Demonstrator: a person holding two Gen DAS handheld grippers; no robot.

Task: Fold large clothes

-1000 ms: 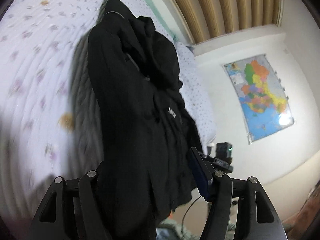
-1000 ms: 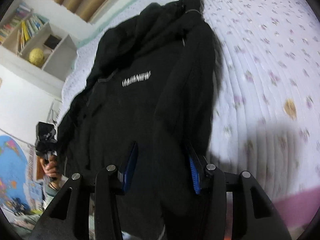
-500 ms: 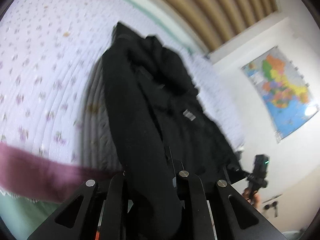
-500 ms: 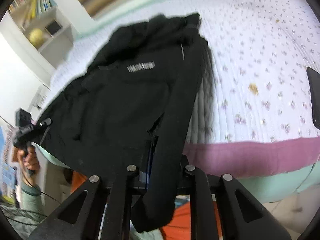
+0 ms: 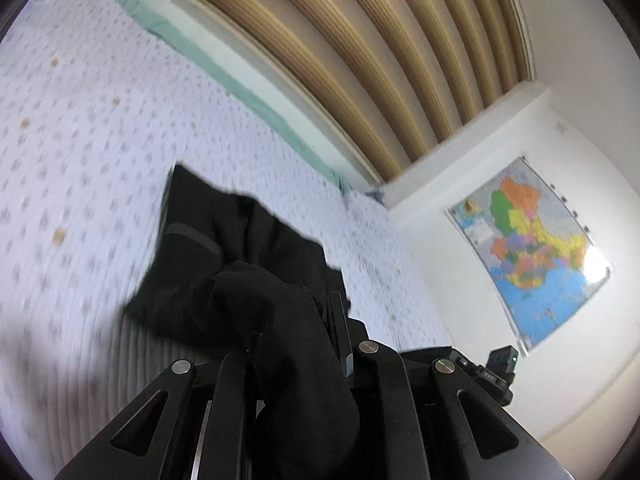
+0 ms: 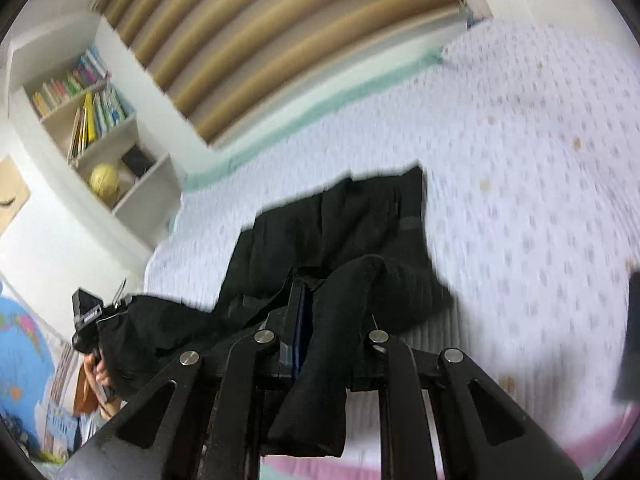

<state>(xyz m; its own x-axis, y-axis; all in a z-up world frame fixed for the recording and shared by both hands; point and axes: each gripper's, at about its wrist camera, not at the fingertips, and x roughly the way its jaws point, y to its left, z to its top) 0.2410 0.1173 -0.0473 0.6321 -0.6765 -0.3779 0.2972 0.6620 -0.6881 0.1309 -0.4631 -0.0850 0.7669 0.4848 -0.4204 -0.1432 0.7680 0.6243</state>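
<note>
Gripping a thick fold of the black jacket (image 5: 240, 264), my left claw (image 5: 296, 344) sits at the bottom centre of its frame, its two sides drawn in tight with dark cloth bunched between them and spilling down over the linkage. My right claw (image 6: 320, 340) is likewise at the bottom centre of its own frame, pinched on a rolled length of the same jacket (image 6: 352, 232), perhaps a sleeve, which hangs down between the fingers toward the lower edge.

The jacket lies across the bed (image 5: 80, 160), which wears a white quilted cover with small pale flower prints. In the left view the garment spreads from the middle of the frame up toward the left, a grey band showing on one panel. In the right view it fills the centre, one end trailing toward the lower left.

Above the bed, a ribbed tan headboard panel (image 5: 360, 60) runs across the top of both frames. A coloured map (image 5: 528, 256) hangs on the white wall at the right of the left view. A white bookshelf (image 6: 88, 120) with books and a yellow ball (image 6: 104, 178) stands at the upper left of the right view.
</note>
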